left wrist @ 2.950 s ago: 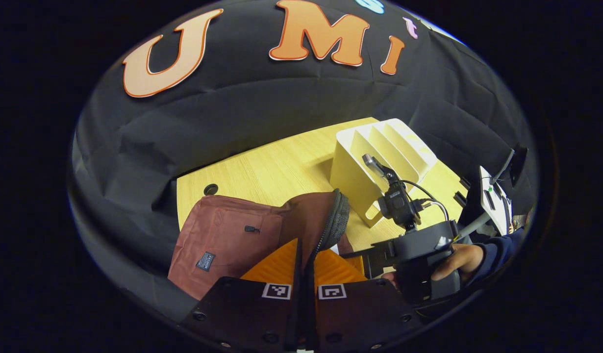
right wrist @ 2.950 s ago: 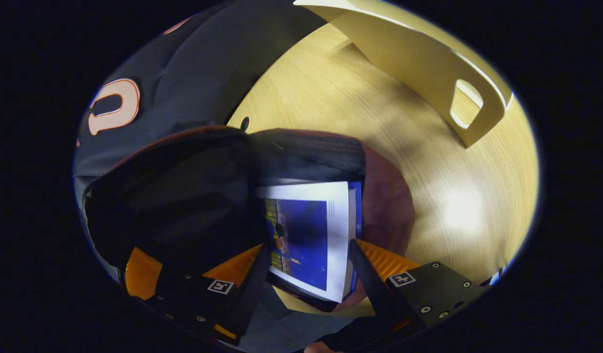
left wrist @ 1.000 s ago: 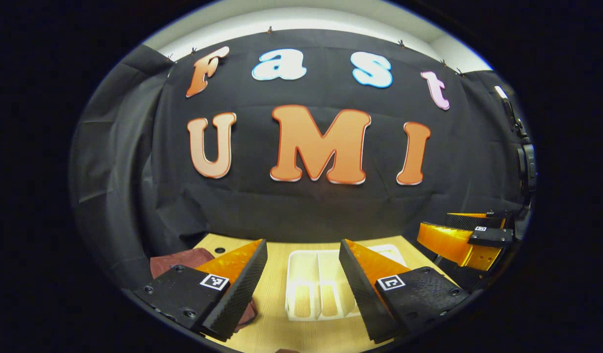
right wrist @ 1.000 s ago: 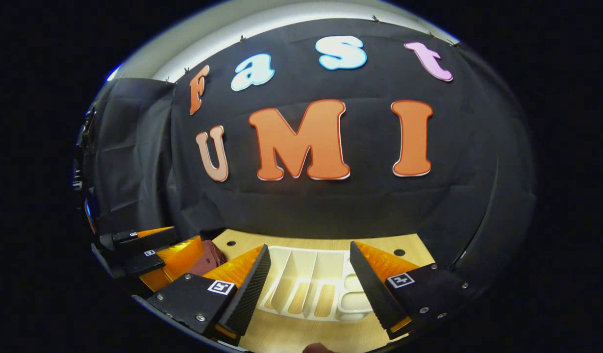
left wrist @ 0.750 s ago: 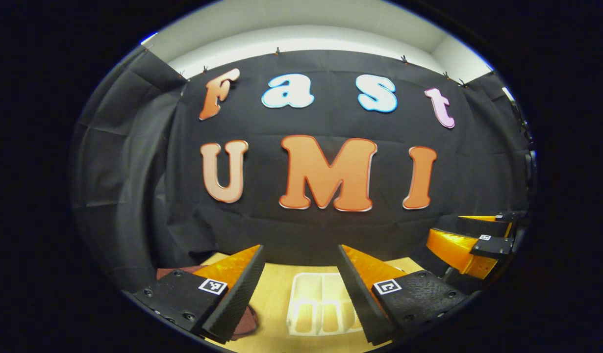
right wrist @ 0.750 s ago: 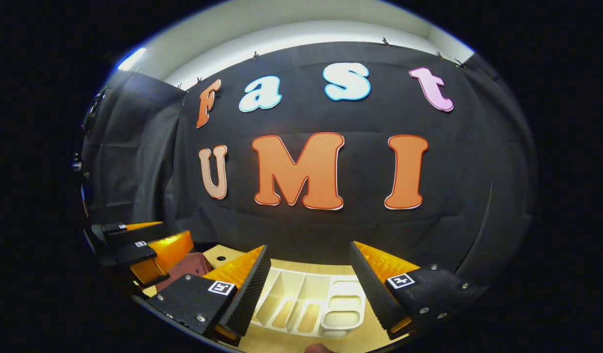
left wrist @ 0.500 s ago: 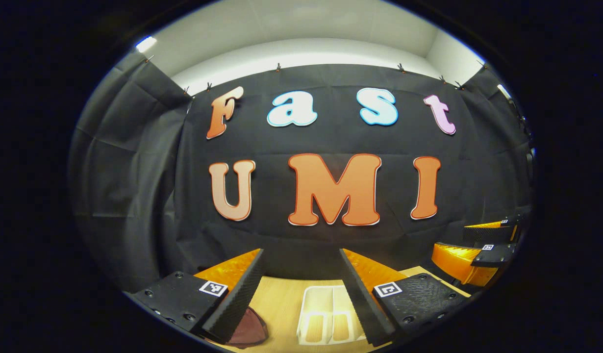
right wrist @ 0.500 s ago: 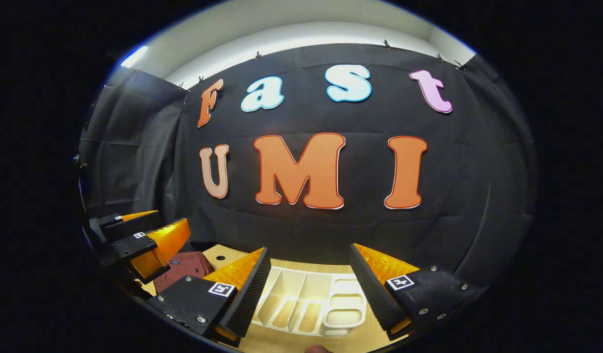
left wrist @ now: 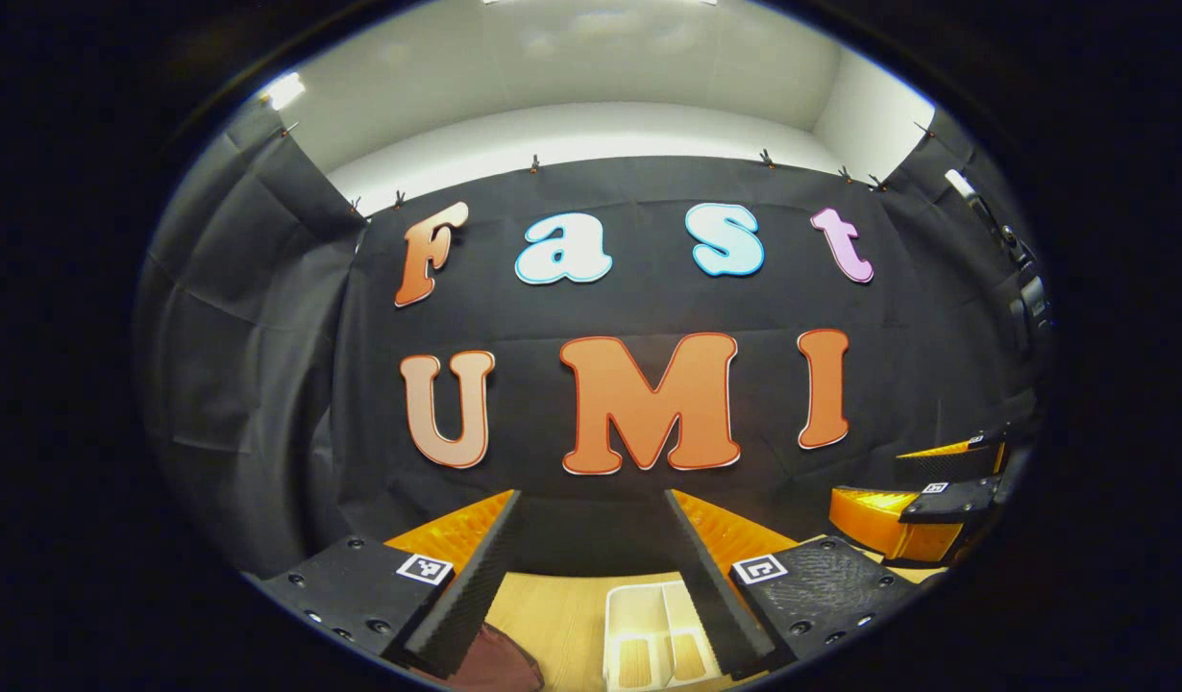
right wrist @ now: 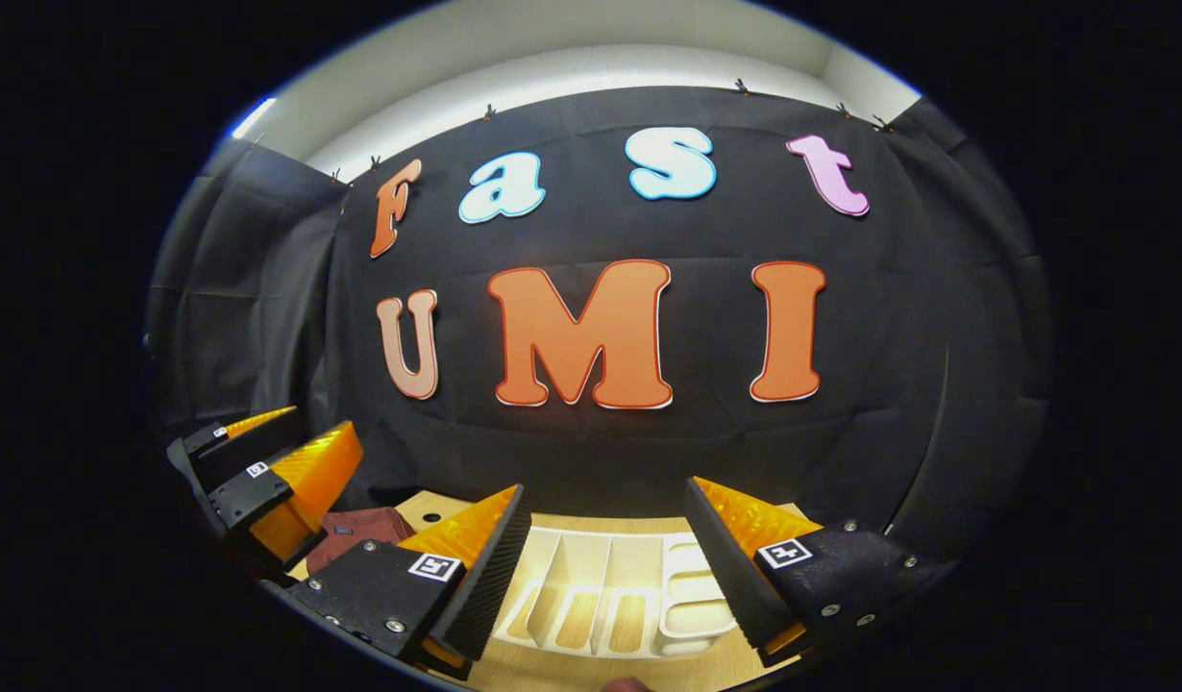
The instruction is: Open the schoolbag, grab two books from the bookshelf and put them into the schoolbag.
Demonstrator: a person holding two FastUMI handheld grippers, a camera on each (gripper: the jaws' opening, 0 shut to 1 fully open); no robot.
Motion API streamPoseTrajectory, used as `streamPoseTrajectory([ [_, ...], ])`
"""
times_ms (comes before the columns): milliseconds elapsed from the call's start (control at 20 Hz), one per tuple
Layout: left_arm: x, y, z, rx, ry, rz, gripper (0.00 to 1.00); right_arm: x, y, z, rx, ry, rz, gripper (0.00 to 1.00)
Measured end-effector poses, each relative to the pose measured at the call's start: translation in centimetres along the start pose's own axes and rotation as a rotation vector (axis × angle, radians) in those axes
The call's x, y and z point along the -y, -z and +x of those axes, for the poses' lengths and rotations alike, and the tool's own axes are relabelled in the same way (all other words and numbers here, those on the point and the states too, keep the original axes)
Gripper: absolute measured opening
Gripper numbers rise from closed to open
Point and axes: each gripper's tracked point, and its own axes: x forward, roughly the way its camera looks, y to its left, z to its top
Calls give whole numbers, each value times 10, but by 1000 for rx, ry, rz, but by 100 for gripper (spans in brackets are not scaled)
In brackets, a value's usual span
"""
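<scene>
Both grippers have pulled back and tilted up since 3 s ago, when the right one hung over the open bag w/ a blue-and-white book going in and the left one pinched the bag's flap. Now both are raised and level, facing the booth's black cloth wall.

In the left gripper view, the left gripper (left wrist: 591,562) has its two fingers spread wide apart, nothing between them. Below, at the bottom edge, a sliver of the maroon fabric schoolbag (left wrist: 500,668) sits on the pale wooden table (left wrist: 553,615), just left of the white slotted plastic bookshelf (left wrist: 653,644). The right gripper (left wrist: 923,500) shows at the far right, fingers parted, empty.

In the right gripper view, the right gripper (right wrist: 605,553) is likewise spread apart w/ nothing held. The white bookshelf (right wrist: 615,596) lies straight ahead between its fingers; the slots that show hold no books. The schoolbag (right wrist: 360,529) peeks out at lower left, partly behind the left gripper (right wrist: 264,471), also parted.

No books are visible now; they're prob. inside the bag, whose opening is out of sight. Judging by the bare shelf slots and both claws released and withdrawn, the task looks complete or v. near it.
</scene>
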Motion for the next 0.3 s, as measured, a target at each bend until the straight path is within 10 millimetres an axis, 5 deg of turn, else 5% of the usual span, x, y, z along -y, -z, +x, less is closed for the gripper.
streamPoseTrajectory([
  [300, -11, 6, -7, -21, 9, -11, 91, -12, 21, 0, -53, 10, -4, 96],
])
